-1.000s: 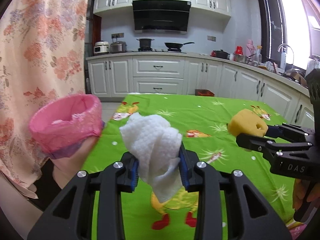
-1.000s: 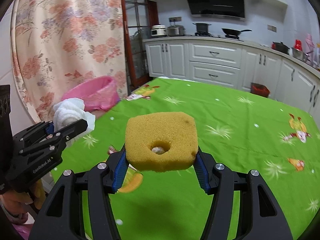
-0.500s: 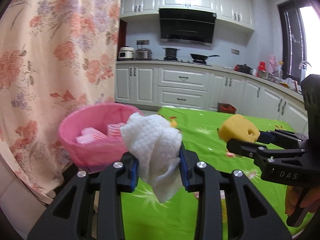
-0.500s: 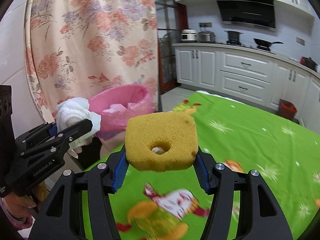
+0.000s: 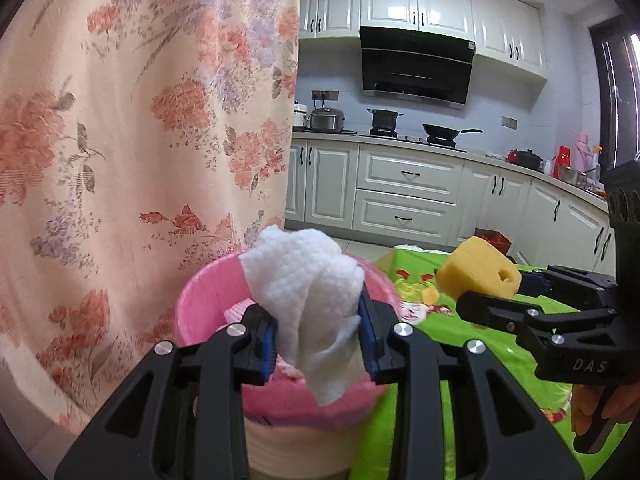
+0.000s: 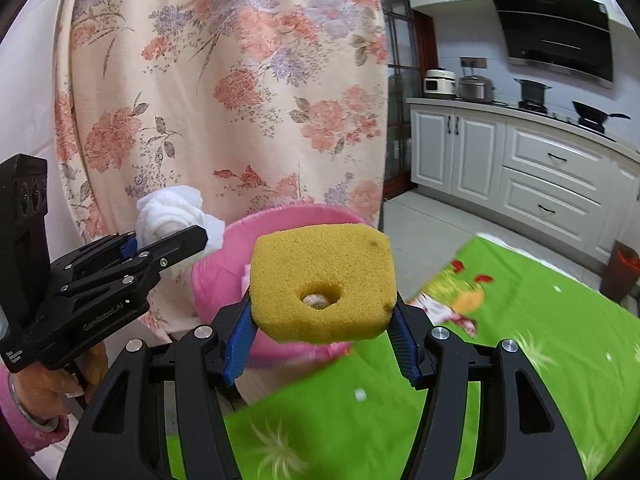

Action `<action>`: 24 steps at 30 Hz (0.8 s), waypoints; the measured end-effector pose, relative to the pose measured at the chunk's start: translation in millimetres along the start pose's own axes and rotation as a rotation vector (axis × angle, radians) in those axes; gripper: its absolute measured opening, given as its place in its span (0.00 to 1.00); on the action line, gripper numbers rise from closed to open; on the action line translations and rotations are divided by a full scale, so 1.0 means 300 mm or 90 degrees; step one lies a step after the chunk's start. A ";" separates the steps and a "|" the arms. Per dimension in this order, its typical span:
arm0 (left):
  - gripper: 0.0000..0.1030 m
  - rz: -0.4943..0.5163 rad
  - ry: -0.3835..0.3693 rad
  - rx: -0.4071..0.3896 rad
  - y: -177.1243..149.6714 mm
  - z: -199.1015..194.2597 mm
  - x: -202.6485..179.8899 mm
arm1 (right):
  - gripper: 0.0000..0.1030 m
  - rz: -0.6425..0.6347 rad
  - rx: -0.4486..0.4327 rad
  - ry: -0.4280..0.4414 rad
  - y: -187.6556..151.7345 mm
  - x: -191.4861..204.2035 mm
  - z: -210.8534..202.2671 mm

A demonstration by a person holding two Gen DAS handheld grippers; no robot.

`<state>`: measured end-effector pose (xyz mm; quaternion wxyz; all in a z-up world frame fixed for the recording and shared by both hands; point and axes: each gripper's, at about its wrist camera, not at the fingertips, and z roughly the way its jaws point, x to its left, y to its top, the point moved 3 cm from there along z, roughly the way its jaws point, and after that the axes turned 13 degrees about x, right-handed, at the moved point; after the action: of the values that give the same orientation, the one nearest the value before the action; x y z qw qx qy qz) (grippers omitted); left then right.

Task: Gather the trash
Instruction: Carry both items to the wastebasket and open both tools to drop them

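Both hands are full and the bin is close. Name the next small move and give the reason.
Probably open the left gripper and let the white paper towel drop. Its jaws are shut on the towel, which in the left wrist view hangs in front of the mouth of the pink-lined bin. The right gripper holds the yellow sponge, seemingly short of the rim, so it can follow.

Black gripper (image 5: 320, 332), blue pads (image 5: 269, 338)
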<state>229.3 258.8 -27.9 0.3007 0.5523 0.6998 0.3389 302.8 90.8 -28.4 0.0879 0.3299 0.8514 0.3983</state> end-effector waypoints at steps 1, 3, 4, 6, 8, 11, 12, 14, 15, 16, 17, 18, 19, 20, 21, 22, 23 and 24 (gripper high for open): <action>0.32 -0.003 0.002 0.004 0.010 0.018 0.016 | 0.55 -0.003 0.000 0.005 0.019 0.002 0.020; 0.32 -0.008 0.006 0.008 0.033 0.056 0.051 | 0.55 -0.006 0.002 0.015 0.058 0.002 0.064; 0.33 -0.014 0.008 0.010 0.045 0.075 0.072 | 0.56 -0.008 0.003 0.022 0.073 0.003 0.083; 0.37 -0.027 0.008 0.017 0.065 0.108 0.107 | 0.57 -0.014 0.007 0.031 0.106 0.005 0.130; 0.47 -0.035 0.017 0.021 0.085 0.140 0.145 | 0.58 -0.021 0.012 0.041 0.132 0.005 0.177; 0.73 -0.064 0.040 0.011 0.106 0.165 0.206 | 0.67 -0.021 0.024 0.068 0.154 0.002 0.232; 0.73 -0.069 0.041 0.011 0.111 0.168 0.219 | 0.72 -0.020 0.022 0.071 0.155 0.000 0.239; 0.79 -0.072 0.049 0.017 0.115 0.178 0.245 | 0.72 -0.016 0.023 0.074 0.156 -0.008 0.257; 0.81 -0.071 0.056 0.016 0.112 0.174 0.250 | 0.72 -0.014 0.025 0.077 0.155 -0.011 0.262; 0.84 -0.071 0.059 0.015 0.107 0.172 0.255 | 0.72 -0.011 0.024 0.080 0.154 -0.014 0.264; 0.86 -0.071 0.062 0.019 0.100 0.170 0.259 | 0.72 -0.010 0.022 0.082 0.152 -0.016 0.262; 0.91 -0.072 0.066 0.020 0.090 0.162 0.257 | 0.72 -0.010 0.022 0.081 0.148 -0.016 0.257; 0.95 -0.073 0.074 0.021 0.080 0.151 0.256 | 0.72 -0.010 0.021 0.081 0.142 -0.014 0.249; 0.95 -0.075 0.081 0.019 0.071 0.141 0.255 | 0.72 -0.010 0.018 0.081 0.139 -0.012 0.240; 0.95 -0.076 0.092 0.019 0.057 0.125 0.250 | 0.72 -0.011 0.014 0.078 0.129 -0.008 0.221; 0.95 -0.076 0.110 0.022 0.044 0.110 0.243 | 0.72 -0.011 0.013 0.076 0.123 -0.007 0.209; 0.95 -0.076 0.124 0.023 0.035 0.097 0.238 | 0.72 -0.011 0.010 0.072 0.109 -0.003 0.186; 0.95 -0.075 0.147 0.021 0.019 0.074 0.227 | 0.72 -0.011 0.008 0.067 0.100 0.001 0.169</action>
<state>236.0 329.5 -39.5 0.2283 0.4725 0.7664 0.3706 338.3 136.5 -40.0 0.0444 0.3017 0.8601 0.4090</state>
